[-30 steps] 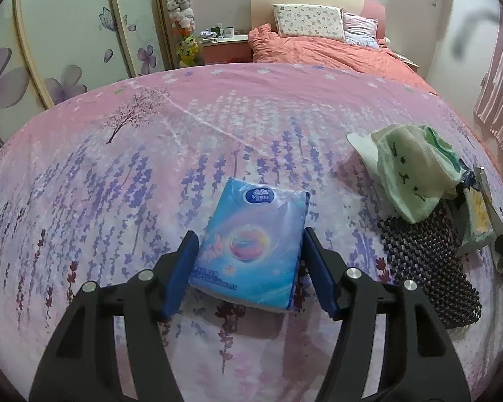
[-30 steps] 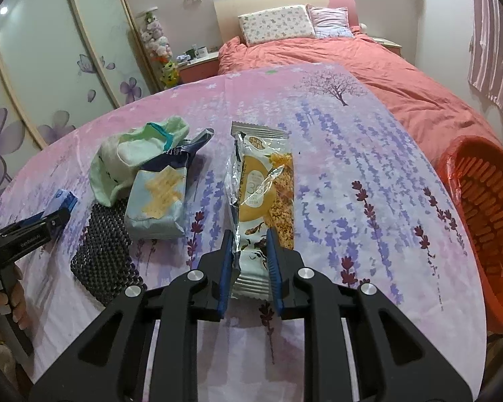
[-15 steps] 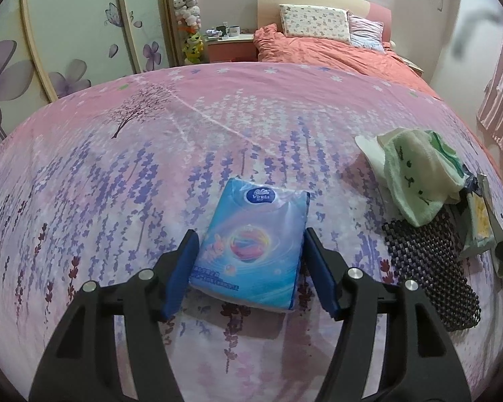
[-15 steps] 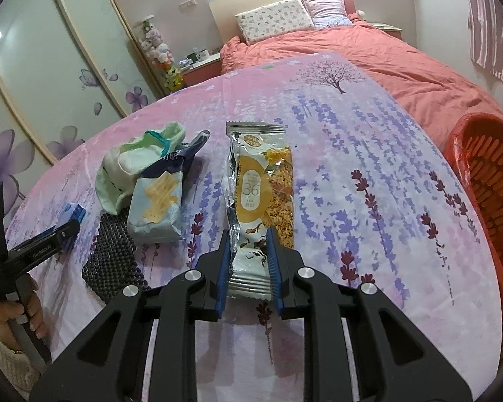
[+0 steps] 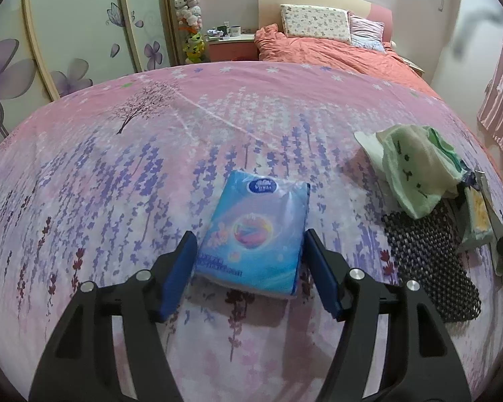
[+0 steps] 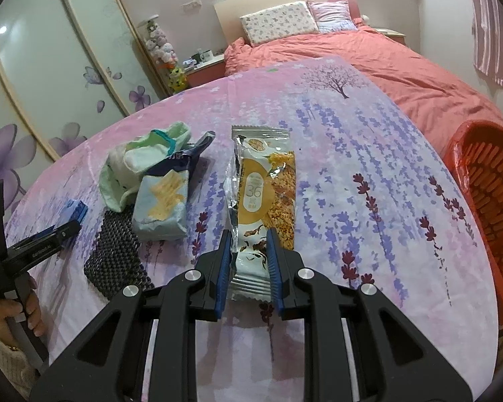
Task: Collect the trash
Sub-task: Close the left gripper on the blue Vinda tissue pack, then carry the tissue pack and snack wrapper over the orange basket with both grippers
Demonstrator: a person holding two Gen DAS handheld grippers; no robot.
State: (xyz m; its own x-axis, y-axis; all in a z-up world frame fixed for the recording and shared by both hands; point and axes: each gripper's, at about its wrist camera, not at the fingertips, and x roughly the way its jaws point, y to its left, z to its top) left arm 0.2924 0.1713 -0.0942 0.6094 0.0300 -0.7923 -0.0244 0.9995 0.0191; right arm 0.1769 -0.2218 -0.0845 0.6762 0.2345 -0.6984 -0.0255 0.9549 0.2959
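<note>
Blue pads of the right gripper [image 6: 249,251] pinch the near end of a snack wrapper [image 6: 265,197], which lies flat on the flowered cloth [image 6: 352,181] toward twelve o'clock. At ten o'clock sit a pale packet [image 6: 162,202], a black mesh mat [image 6: 114,258] partly under it, and a green bag [image 6: 134,164]. At three o'clock a red basket [image 6: 489,194] is cut off by the frame. The left gripper [image 5: 249,256] stands spread around a blue tissue pack [image 5: 255,234]; whether its pads touch is unclear.

Silvery snack wrapper [image 6: 266,197] lies flat lengthwise—crumpled chip bag [image 6: 162,206] just left, beside it.
</note>
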